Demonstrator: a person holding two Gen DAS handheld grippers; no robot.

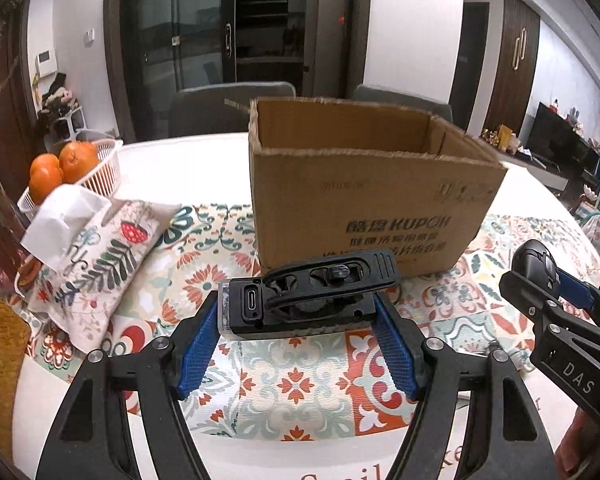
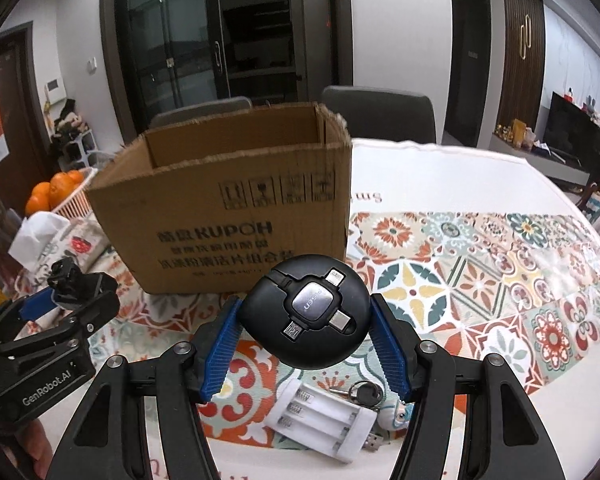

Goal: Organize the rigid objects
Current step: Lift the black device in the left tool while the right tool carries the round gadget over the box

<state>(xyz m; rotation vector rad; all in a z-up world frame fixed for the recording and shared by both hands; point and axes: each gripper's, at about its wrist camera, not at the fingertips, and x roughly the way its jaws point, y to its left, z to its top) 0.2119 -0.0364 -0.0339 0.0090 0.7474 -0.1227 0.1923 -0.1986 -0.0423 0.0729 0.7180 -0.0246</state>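
Observation:
My left gripper (image 1: 296, 320) is shut on a black rectangular device with a USB-C port and a folding handle (image 1: 304, 296), held above the patterned mat in front of an open cardboard box (image 1: 364, 184). My right gripper (image 2: 306, 320) is shut on a round black retractable multi-plug cable reel (image 2: 308, 316), also held up in front of the box (image 2: 236, 204). The right gripper with the reel shows at the right edge of the left wrist view (image 1: 540, 276). The left gripper shows at the left of the right wrist view (image 2: 72, 284).
A white battery charger (image 2: 324, 420), keys (image 2: 364, 394) and a small figurine (image 2: 396, 414) lie on the mat below the right gripper. A fabric tissue pouch (image 1: 96, 264) and a white basket of oranges (image 1: 72, 176) sit at the left. Chairs stand behind the table.

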